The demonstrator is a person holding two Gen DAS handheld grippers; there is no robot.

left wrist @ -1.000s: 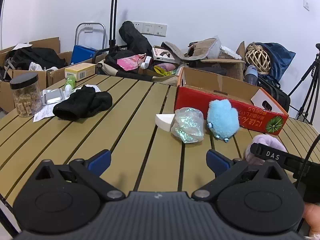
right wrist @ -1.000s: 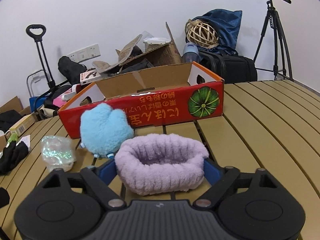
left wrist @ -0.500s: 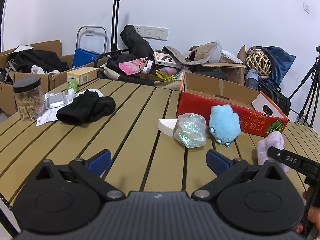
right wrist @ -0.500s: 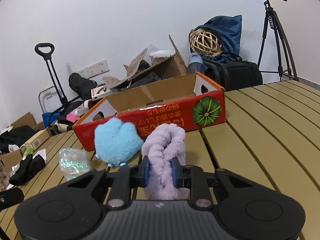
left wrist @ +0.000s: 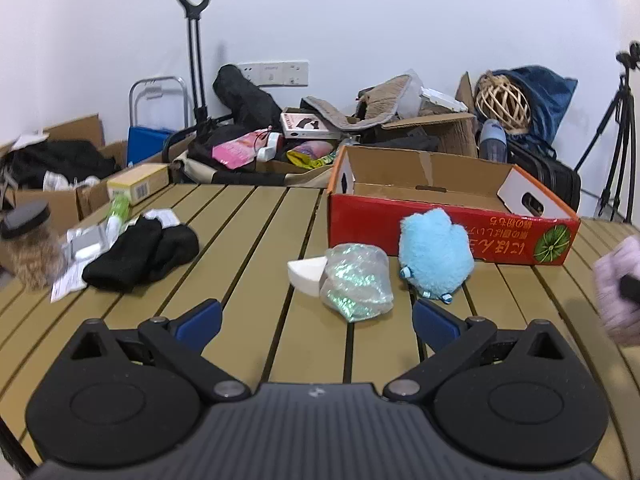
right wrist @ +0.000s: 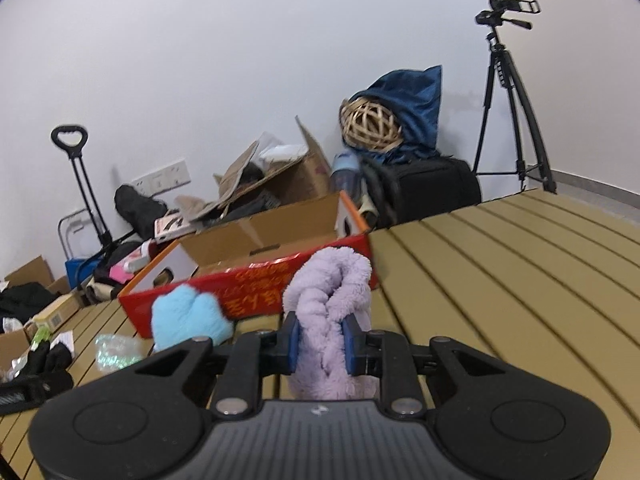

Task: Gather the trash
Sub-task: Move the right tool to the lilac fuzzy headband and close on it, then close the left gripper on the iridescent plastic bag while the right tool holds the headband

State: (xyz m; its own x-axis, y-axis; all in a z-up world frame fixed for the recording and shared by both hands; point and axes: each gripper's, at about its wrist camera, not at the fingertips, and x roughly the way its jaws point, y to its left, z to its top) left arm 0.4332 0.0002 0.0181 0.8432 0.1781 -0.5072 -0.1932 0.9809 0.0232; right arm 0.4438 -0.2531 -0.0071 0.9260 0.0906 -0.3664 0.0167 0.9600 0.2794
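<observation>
1. Right hand-held gripper (right wrist: 320, 338): its blue pads press in from both sides on a fluffy lilac cloth (right wrist: 330, 300), which bulges up between them and hangs below; the cloth is lifted clear of the slatted counter (right wrist: 500, 264).
2. Left hand-held gripper (left wrist: 316, 318): jaws spread wide, nothing between them, poised low over the counter (left wrist: 248, 248).
3. Red cardboard box (left wrist: 448, 220): open-topped, standing on the counter beyond the loose items; in the right wrist view it (right wrist: 256, 276) lies directly behind the held cloth.
4. Blue plush toy (left wrist: 434, 254): resting on the counter just in front of the box's red wall.
5. Crumpled glittery plastic bag (left wrist: 356, 282): beside the toy, touching a white wedge-shaped sponge (left wrist: 306, 274) on its left.
6. Black cloth (left wrist: 142, 258): heaped farther left, well apart from the bag, partly over white paper.
7. The lilac cloth (left wrist: 618, 280) also appears blurred at the right edge of the left wrist view.
</observation>
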